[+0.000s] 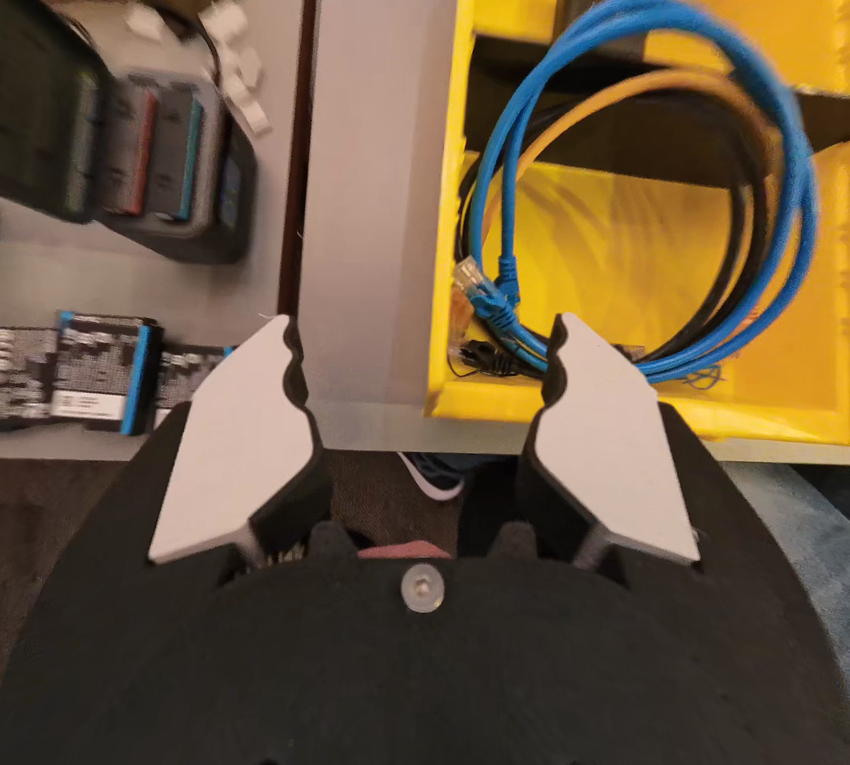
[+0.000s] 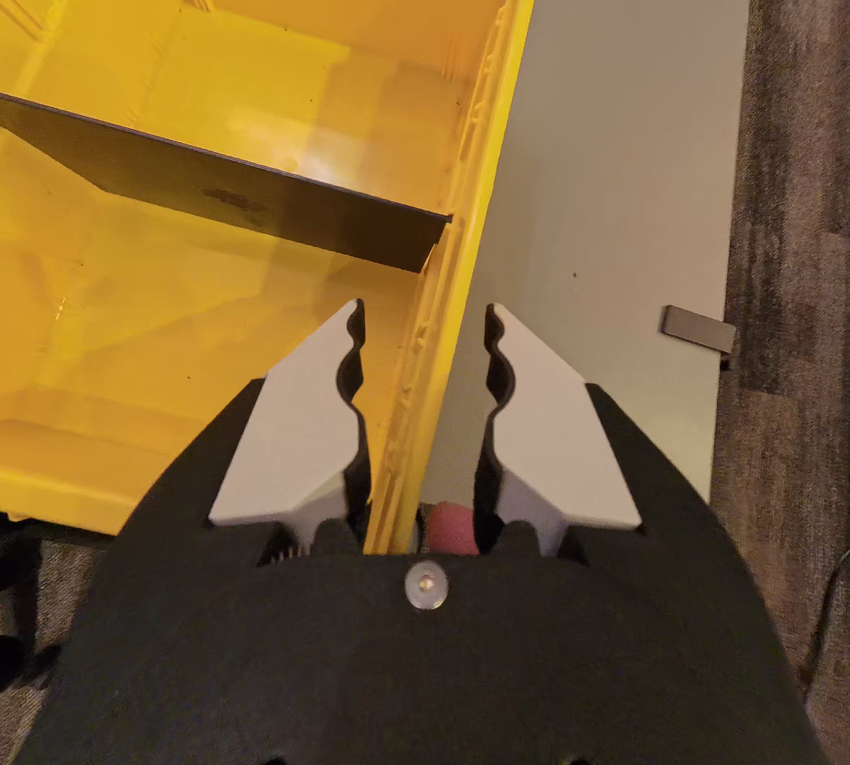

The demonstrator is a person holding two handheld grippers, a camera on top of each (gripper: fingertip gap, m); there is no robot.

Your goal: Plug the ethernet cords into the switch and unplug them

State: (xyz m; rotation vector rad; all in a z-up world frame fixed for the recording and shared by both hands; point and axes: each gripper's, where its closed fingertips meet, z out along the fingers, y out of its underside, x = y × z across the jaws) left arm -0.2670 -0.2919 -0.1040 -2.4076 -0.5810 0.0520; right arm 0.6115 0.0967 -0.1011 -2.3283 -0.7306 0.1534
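In the left wrist view, coiled ethernet cords lie in the near-left compartment of a yellow bin (image 1: 460, 397): a blue cord (image 1: 791, 154), an orange cord (image 1: 644, 87) and a black cord (image 1: 717, 282). Their plugs (image 1: 483, 296) bunch at the compartment's near-left corner. My left gripper (image 1: 425, 328) is open and empty, hovering over the bin's left wall, its right finger (image 1: 593, 397) over the coil's near edge. My right gripper (image 2: 425, 315) is open and empty, straddling the bin's right wall (image 2: 483, 172). A dark box (image 1: 598, 11) sits in the far compartment; I cannot tell if it is the switch.
The bin stands on a pale grey table (image 1: 377, 144) (image 2: 621, 144). Black dividers (image 2: 230, 186) split the bin. Left of a dark gap lie a black device with coloured stripes (image 1: 152, 158), white small parts (image 1: 239, 62) and patterned boxes (image 1: 92, 370). A shoe (image 1: 432, 476) and carpet (image 2: 795, 190) show below.
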